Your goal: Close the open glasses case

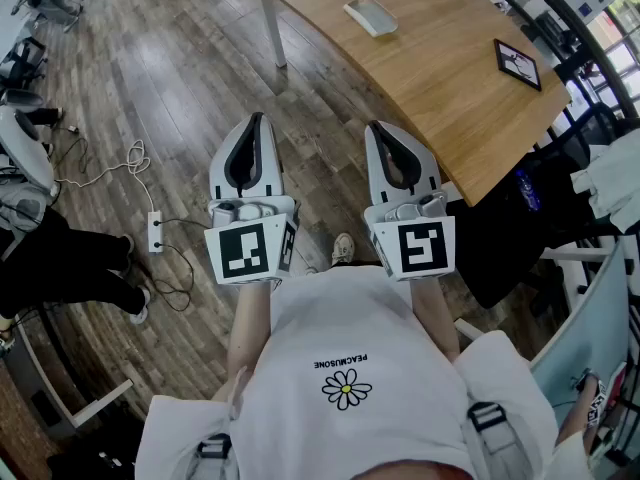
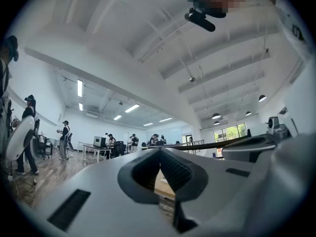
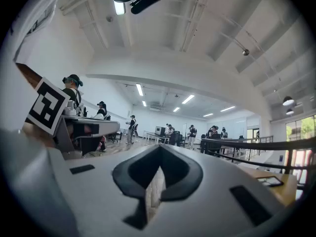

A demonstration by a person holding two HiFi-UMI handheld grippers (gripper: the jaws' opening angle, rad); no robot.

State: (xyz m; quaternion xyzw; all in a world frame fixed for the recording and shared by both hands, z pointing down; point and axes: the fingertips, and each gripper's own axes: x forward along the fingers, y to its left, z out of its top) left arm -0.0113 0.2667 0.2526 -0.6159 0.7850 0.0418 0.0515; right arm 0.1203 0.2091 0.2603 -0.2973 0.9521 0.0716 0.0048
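The glasses case [image 1: 371,16], a pale grey case lying open, rests on the wooden table [image 1: 440,78] at the far side, well ahead of both grippers. My left gripper [image 1: 255,120] and right gripper [image 1: 377,128] are held side by side in front of the person's body, over the wood floor and short of the table's near edge. Both point forward and level. The left gripper [image 2: 160,151] has its jaws together at the tips with nothing between them. The right gripper [image 3: 159,147] is likewise shut and empty.
A black-framed tablet [image 1: 517,64] lies on the table's right part. A white table leg [image 1: 270,28] stands ahead to the left. A power strip with cables [image 1: 155,230] lies on the floor at left, near a person in black [image 1: 60,258]. Dark furniture [image 1: 530,218] stands at right.
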